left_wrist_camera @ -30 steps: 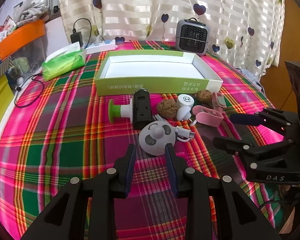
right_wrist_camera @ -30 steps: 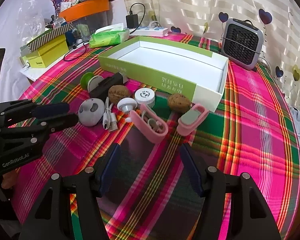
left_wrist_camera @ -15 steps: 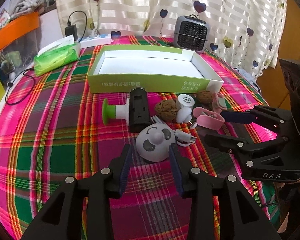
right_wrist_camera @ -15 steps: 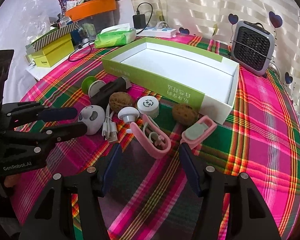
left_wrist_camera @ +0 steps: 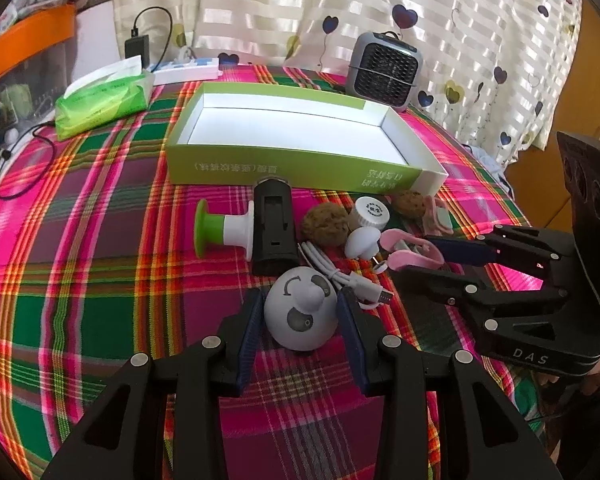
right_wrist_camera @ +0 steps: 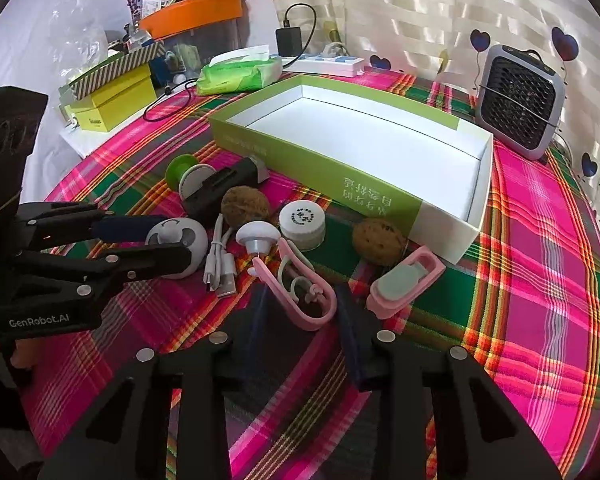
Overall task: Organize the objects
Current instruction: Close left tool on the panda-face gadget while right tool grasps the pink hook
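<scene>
An empty green and white box (left_wrist_camera: 300, 136) lies open on the plaid table; it also shows in the right wrist view (right_wrist_camera: 364, 152). Small items cluster in front of it. My left gripper (left_wrist_camera: 300, 308) is open, its fingers on either side of a grey round gadget (left_wrist_camera: 300, 316), close to it. My right gripper (right_wrist_camera: 304, 312) is open around the near end of a pink oval clip (right_wrist_camera: 300, 288). Nearby lie a black block (left_wrist_camera: 272, 224), a green and white stamp (left_wrist_camera: 216, 228), two walnuts (left_wrist_camera: 324, 226) (right_wrist_camera: 378, 240), a white cap (right_wrist_camera: 302, 220) and a white cable (right_wrist_camera: 218, 268).
A pink and grey case (right_wrist_camera: 406, 284) lies right of the clip. A small grey fan heater (left_wrist_camera: 384, 68) stands behind the box. A green tissue pack (left_wrist_camera: 100, 104), a charger and a power strip sit at the back left. Yellow boxes (right_wrist_camera: 112, 96) stand off the table's left.
Both grippers have moved forward. My left fingers now flank the grey round gadget, and my right fingers now flank the pink clip. Nothing on the table has moved.
</scene>
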A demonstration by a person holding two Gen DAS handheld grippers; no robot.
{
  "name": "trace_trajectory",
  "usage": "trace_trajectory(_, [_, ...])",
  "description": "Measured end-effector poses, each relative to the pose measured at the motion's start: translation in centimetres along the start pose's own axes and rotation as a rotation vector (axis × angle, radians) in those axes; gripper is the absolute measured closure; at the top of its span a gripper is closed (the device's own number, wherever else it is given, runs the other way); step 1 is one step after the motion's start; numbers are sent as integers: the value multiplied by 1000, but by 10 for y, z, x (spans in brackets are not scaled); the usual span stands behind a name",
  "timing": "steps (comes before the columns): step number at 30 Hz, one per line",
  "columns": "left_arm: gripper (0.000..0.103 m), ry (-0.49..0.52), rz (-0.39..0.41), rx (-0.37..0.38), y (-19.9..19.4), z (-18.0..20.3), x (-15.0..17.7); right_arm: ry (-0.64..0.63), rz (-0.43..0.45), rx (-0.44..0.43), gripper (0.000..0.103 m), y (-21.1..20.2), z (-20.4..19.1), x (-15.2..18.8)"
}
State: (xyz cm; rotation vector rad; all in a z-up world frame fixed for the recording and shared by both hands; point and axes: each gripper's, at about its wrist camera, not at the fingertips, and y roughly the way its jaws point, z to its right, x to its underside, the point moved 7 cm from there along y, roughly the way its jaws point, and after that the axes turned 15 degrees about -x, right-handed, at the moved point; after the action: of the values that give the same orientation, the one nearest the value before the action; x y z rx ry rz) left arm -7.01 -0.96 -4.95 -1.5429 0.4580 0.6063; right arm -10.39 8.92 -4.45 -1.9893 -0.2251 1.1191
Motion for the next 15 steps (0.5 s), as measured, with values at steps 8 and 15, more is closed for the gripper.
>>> trace_trajectory(8, [70, -15, 6, 10, 0, -2, -2, 4, -5, -19, 68, 3, 4, -4])
trace_trajectory(15, [78, -12, 34, 13, -6, -3, -5, -9, -17, -23, 68, 5, 6, -7])
